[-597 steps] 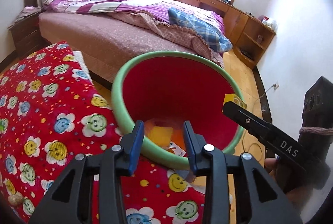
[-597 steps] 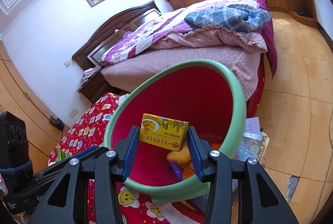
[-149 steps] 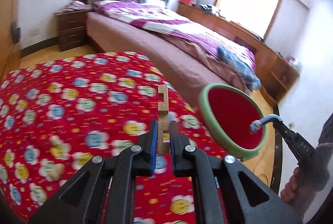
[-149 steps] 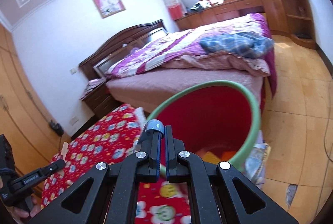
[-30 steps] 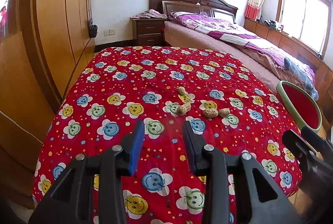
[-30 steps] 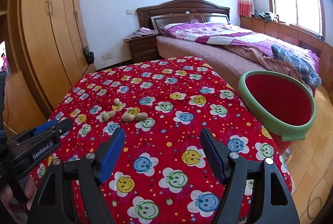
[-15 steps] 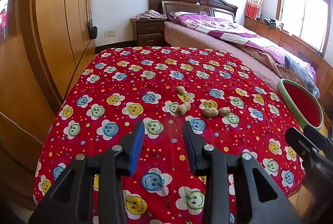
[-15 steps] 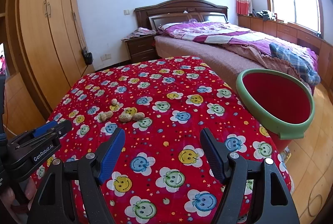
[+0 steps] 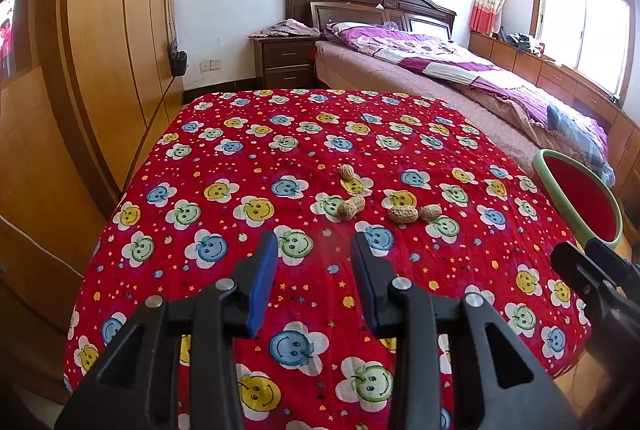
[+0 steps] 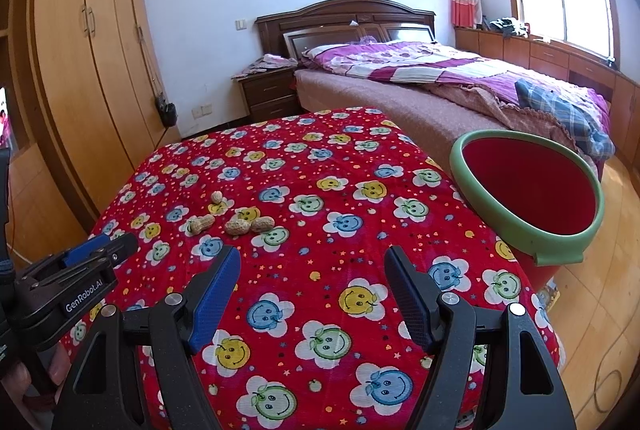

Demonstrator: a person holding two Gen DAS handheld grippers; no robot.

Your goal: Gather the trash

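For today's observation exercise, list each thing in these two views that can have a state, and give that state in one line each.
Left gripper: open, empty, above the cloth.
Right gripper: open wide, empty.
Four peanuts: lying on the red tablecloth, not yet collected.
Bin: open, tilted toward the table edge; contents hidden.
Wardrobe doors: shut.
Nightstand drawers: shut.
Bed: unmade, covers rumpled.

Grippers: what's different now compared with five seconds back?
Then the left gripper pinched a small wooden piece and the right gripper was shut on a grey bit by the bin. Now both are open and empty, pulled back from the bin and facing the whole red cloth. The peanuts lie on the cloth; the bin stands at its right edge as before.
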